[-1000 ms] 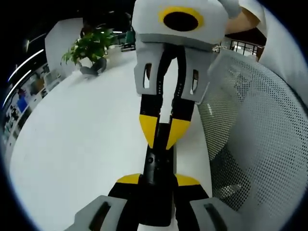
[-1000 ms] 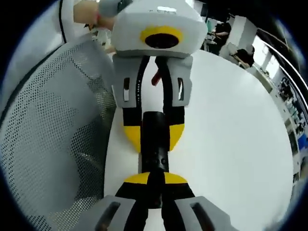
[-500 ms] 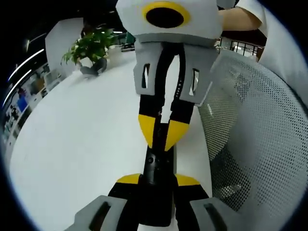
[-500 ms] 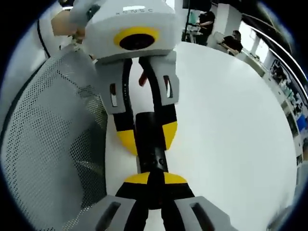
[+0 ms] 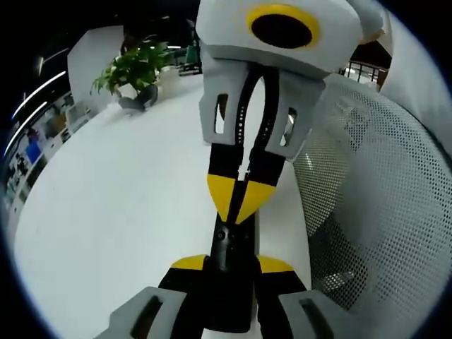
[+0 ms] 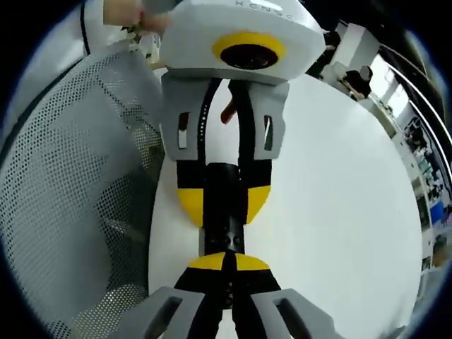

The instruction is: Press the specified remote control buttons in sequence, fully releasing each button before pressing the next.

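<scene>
Right claw (image 6: 224, 263) pinched shut, tips down on the remote (image 6: 224, 205), pressing or about to. Left claw (image 5: 231, 265) clamps the remote's other end, over the white table (image 5: 120, 205) by a mesh chair (image 5: 381, 205). Sequence progress: can't tell, prob. mid-run.

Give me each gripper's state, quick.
Left gripper: shut on the remote, clamping its near end.
Right gripper: shut, tips together on the remote's top face, holding nothing.
</scene>
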